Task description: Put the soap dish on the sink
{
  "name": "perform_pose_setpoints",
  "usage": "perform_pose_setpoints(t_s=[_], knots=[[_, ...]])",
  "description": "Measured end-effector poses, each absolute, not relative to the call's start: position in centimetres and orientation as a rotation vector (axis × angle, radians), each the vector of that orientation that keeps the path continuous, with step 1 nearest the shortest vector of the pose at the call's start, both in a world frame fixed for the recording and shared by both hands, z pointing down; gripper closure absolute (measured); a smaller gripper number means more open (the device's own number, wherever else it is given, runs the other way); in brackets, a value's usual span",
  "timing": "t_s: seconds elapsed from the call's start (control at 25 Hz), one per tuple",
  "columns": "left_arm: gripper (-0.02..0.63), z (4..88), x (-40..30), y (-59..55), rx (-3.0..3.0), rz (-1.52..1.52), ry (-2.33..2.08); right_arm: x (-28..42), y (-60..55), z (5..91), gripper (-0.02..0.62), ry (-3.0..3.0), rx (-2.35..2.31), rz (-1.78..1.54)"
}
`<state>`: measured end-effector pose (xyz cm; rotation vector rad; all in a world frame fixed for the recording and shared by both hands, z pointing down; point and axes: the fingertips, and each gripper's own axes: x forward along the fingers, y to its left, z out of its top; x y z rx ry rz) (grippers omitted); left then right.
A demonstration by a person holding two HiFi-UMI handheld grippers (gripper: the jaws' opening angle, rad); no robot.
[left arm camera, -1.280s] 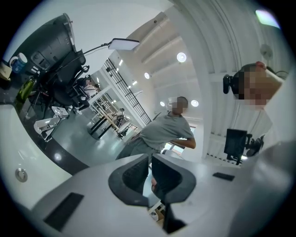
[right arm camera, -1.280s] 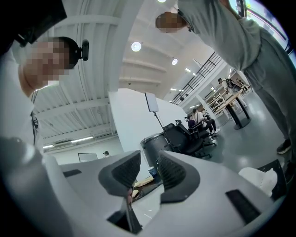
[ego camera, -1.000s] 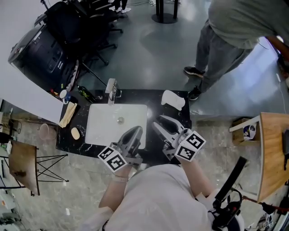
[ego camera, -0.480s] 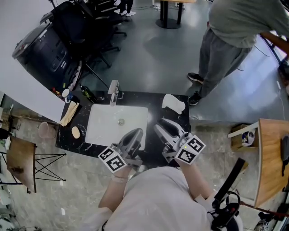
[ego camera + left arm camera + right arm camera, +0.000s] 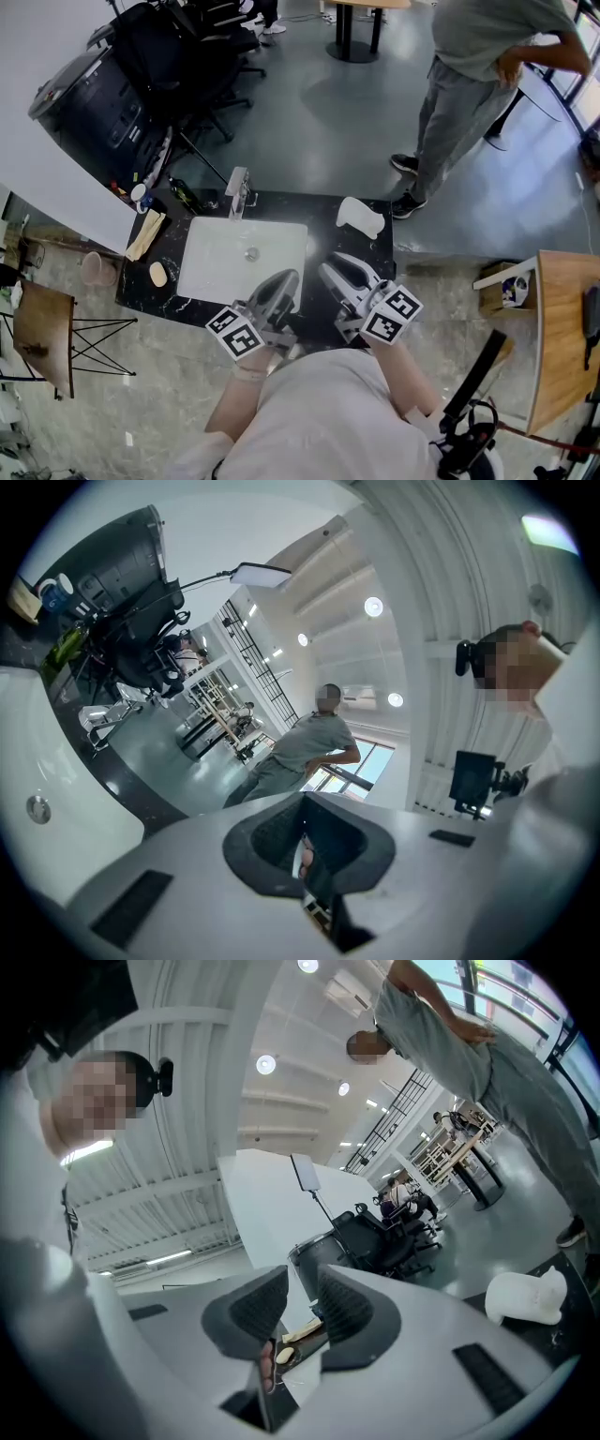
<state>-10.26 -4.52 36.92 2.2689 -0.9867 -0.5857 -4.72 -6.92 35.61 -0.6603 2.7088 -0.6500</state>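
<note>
Left tongs (image 5: 285, 276) fully closed, empty, right tongs (image 5: 330, 262) just closing shut, nothing between them, both above near table (image 5: 319, 223) edge.

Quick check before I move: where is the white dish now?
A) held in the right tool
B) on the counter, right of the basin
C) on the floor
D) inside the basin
B: the white dish lies on the black counter near its far right corner, to the right of the basin.
</note>
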Motion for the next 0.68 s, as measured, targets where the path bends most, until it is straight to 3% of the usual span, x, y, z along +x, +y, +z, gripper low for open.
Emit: perform_pose_setpoints(t_s=[0.68], knots=[[0.598,37.44,-9.66,-4.79,2.251,-0.57,-0.96,-4.12,-7.29,36.49,0.48,2.707,-0.696,-0.678]])
